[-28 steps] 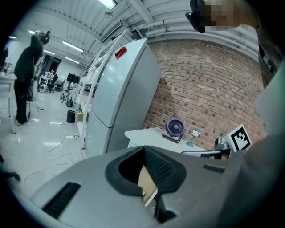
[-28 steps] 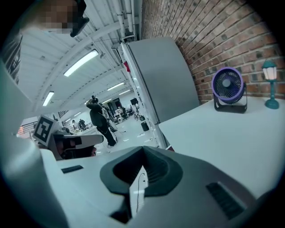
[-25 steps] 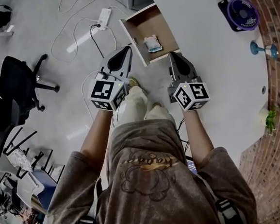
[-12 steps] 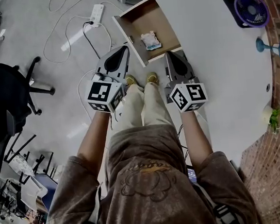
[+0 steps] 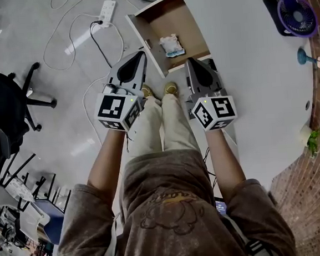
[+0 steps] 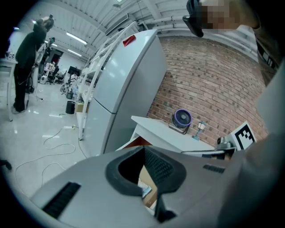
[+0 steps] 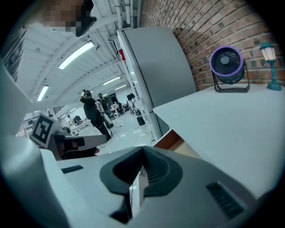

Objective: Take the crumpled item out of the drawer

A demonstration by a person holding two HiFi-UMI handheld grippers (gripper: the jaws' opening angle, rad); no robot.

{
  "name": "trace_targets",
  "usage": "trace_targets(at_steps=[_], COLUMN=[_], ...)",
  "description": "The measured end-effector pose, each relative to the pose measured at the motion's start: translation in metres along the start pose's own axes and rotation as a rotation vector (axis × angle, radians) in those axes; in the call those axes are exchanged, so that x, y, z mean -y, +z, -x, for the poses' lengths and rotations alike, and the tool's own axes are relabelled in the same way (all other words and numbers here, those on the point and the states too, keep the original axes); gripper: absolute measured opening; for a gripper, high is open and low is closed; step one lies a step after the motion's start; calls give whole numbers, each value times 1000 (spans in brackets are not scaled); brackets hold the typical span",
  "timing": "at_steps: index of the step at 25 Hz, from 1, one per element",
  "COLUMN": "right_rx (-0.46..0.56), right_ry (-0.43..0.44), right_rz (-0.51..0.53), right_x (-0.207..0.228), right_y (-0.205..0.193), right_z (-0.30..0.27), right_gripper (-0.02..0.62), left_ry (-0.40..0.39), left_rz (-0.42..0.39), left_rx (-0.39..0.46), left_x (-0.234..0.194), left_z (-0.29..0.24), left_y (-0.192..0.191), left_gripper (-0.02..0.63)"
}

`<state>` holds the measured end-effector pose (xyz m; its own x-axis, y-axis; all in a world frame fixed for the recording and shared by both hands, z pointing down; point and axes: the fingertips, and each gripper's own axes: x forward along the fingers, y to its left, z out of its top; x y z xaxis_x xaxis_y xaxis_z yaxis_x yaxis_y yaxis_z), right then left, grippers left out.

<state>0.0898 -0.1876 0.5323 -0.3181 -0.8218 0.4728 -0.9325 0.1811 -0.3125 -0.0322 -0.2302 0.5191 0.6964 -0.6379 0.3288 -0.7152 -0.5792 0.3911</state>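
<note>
The light-brown wooden drawer [image 5: 164, 19] stands open at the white worktop's [image 5: 243, 61] edge. The crumpled white-and-blue item [image 5: 171, 45] lies inside it, untouched. The left gripper [image 5: 141, 55] and right gripper [image 5: 191, 61] hover short of it, jaws together and empty. Reaching, grasping and lifting are all left to do.

Left gripper [image 5: 141, 54]: I held it forward and low, its jaws closed tip to tip with nothing between them.
Right gripper [image 5: 188, 61]: I held it alongside the left one, its jaws pressed together and empty.
Left forearm [image 5: 104, 157]: bare, stretched forward.
Right forearm [image 5: 222, 154]: bare, roughly parallel to the left forearm, well apart.
</note>
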Motion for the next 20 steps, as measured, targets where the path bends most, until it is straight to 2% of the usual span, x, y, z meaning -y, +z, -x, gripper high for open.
trace_targets(at_steps=[6,11,15,20], right_rx=[-5,-28,-45,-75], right_ry=[10,41,63,73], right_rz=[18,25,12,19], right_x=[2,-4,-6,-6], right_y=[0,-3,-7,-16], right_z=[-7,-12,-18,-26], right_gripper=[2,80,184,269], left_ry=[16,25,29,32], left_rz=[2,26,32,31], left_rx=[5,4,2,0], left_x=[-6,-8,-9,-12], left_z=[-2,2,1,1], left_y=[-12,-17,-18,-21], left_gripper=[8,8,8,8])
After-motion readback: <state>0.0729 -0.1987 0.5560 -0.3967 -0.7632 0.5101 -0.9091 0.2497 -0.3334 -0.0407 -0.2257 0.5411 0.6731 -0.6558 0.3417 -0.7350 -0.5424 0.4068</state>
